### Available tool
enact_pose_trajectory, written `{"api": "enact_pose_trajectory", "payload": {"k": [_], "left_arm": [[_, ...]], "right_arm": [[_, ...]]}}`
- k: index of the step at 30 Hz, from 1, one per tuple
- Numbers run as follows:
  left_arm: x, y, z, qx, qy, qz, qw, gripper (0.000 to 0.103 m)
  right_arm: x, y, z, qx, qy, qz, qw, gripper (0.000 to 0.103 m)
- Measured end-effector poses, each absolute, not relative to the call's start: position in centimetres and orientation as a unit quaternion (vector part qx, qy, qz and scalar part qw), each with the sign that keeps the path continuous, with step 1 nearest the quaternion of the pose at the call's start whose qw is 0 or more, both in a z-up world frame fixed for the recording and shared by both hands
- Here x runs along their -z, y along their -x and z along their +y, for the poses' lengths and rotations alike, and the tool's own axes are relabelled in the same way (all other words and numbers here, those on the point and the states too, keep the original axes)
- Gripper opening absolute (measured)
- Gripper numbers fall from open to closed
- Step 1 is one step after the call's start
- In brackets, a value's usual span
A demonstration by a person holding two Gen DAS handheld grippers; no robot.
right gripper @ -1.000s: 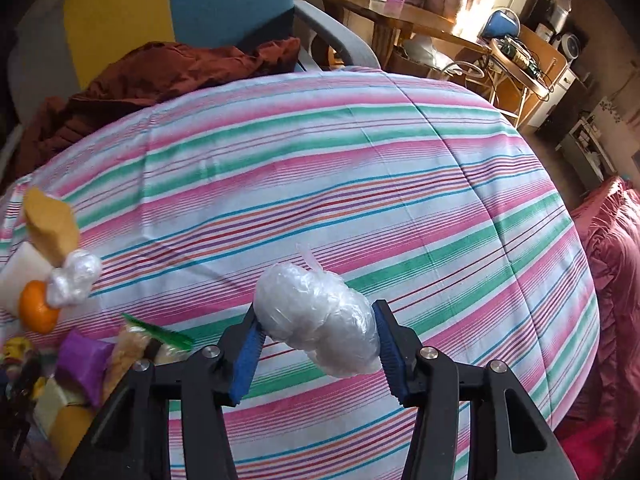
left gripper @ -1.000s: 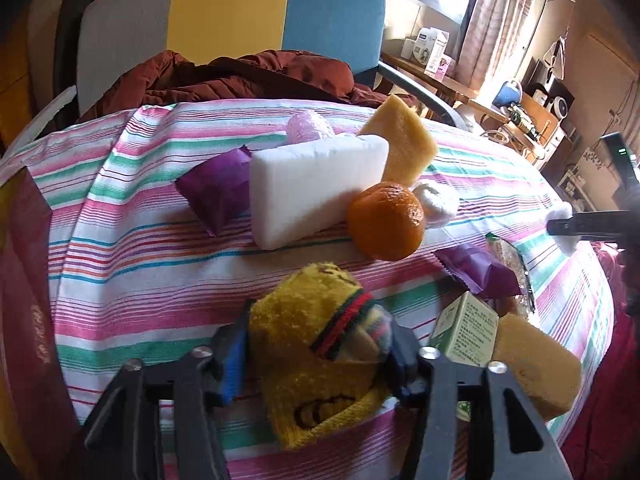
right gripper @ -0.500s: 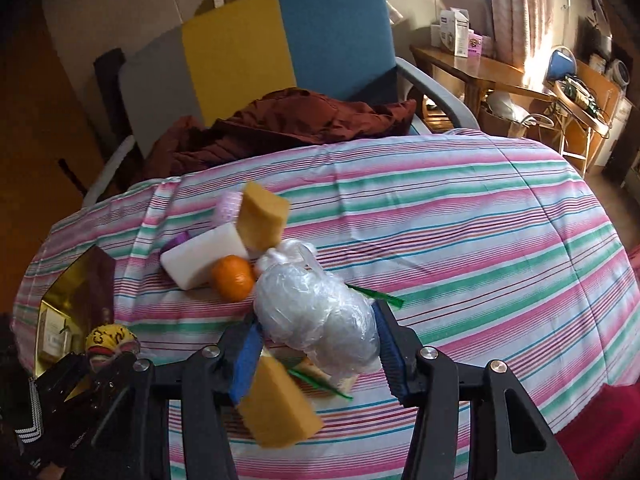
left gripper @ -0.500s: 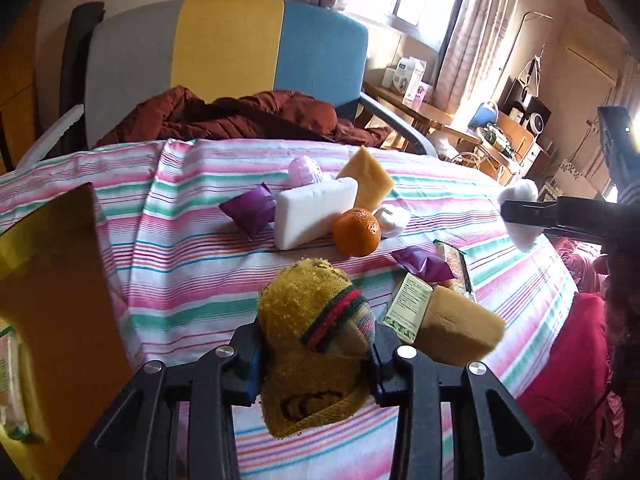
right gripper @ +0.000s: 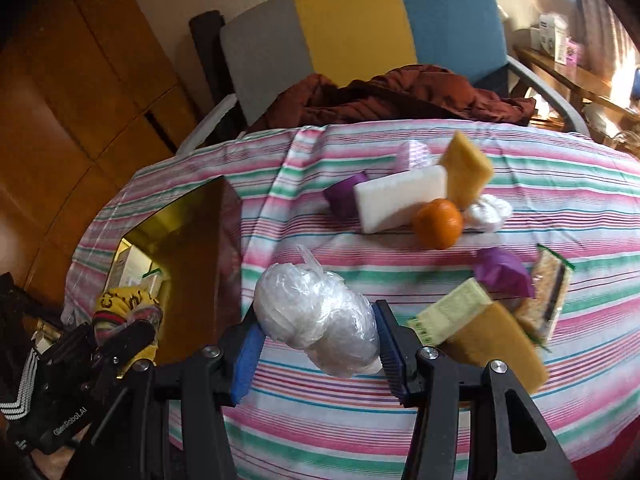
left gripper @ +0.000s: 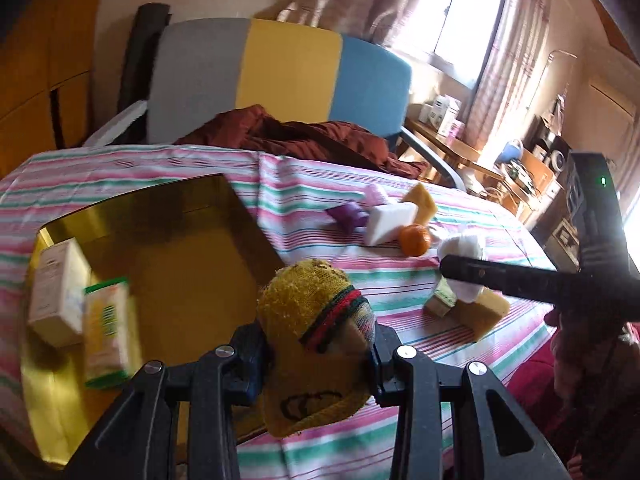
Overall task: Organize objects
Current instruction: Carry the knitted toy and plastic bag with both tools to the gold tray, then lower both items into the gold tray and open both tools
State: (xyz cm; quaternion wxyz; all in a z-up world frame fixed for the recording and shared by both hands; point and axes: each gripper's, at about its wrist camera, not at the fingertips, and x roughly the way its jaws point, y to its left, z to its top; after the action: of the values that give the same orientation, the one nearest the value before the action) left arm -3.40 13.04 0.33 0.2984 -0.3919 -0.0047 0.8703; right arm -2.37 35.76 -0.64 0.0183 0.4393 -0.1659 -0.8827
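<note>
My left gripper [left gripper: 316, 356] is shut on a yellow knitted sock [left gripper: 316, 344] with a red and green band, held above the near right corner of a gold-lined box [left gripper: 168, 240]. Two small cartons [left gripper: 80, 312] lie inside the box. My right gripper [right gripper: 316, 336] is shut on a clear plastic-wrapped bundle [right gripper: 320, 316], just right of the box [right gripper: 192, 240]. The left gripper with the sock [right gripper: 124, 308] shows at the lower left of the right wrist view. The right gripper's finger [left gripper: 520, 284] crosses the left wrist view with the bundle [left gripper: 464, 252].
On the striped tablecloth [right gripper: 520, 168] lie a white sponge block [right gripper: 400, 196], an orange [right gripper: 438, 222], yellow sponges [right gripper: 466, 168], purple packets [right gripper: 504, 272], a green-label carton [right gripper: 448, 312] and a snack bag [right gripper: 550, 288]. A tricolour chair [right gripper: 360, 20] with a brown jacket [right gripper: 400, 92] stands behind.
Both grippers have swung left toward the gold box, carrying the sock and the plastic bundle. The box interior with its cartons has come into the left wrist view.
</note>
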Motion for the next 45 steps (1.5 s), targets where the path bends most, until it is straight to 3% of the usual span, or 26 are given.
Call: {"api": "enact_pose_trajectory", "payload": {"k": [11,17,19,27,31,36,45], "left_arm": [[1.2,4.9,-0.8,-0.897,0.408,-0.050,0.163,0.041],[3.1,5.7,-3.4,-0.890,0.435,-0.065,0.119,0.052],[3.5,5.8,-4.0,-0.890,0.438,-0.068,0.107,0.053],[3.2,5.9,-4.5,-0.901,0.423,-0.048,0.079,0.053],[3.7,6.3,-4.0,-0.892,0.437,-0.039,0.108,0.066],[3.1,6.0,-4.5,-0.900,0.425,-0.048,0.086,0.069],[0.9,4.9,-4.8,-0.922,0.382,-0.039,0.055,0.069]], "right_arm": [[2.0,4.9,24.5,0.864,-0.454,-0.163,0.143,0.055],[2.7,5.7,19.8,0.848,-0.468,-0.157,0.196,0.066],[2.8,5.6,19.1,0.847,-0.469,-0.151,0.197,0.086],[3.6,4.6,19.0,0.852,-0.473,-0.142,0.175,0.089],[3.9,4.4,19.0,0.855,-0.474,-0.134,0.163,0.091],[3.8,3.9,19.1,0.862,-0.466,-0.128,0.156,0.092],[3.1,3.0,19.0,0.883,-0.441,-0.095,0.125,0.098]]}}
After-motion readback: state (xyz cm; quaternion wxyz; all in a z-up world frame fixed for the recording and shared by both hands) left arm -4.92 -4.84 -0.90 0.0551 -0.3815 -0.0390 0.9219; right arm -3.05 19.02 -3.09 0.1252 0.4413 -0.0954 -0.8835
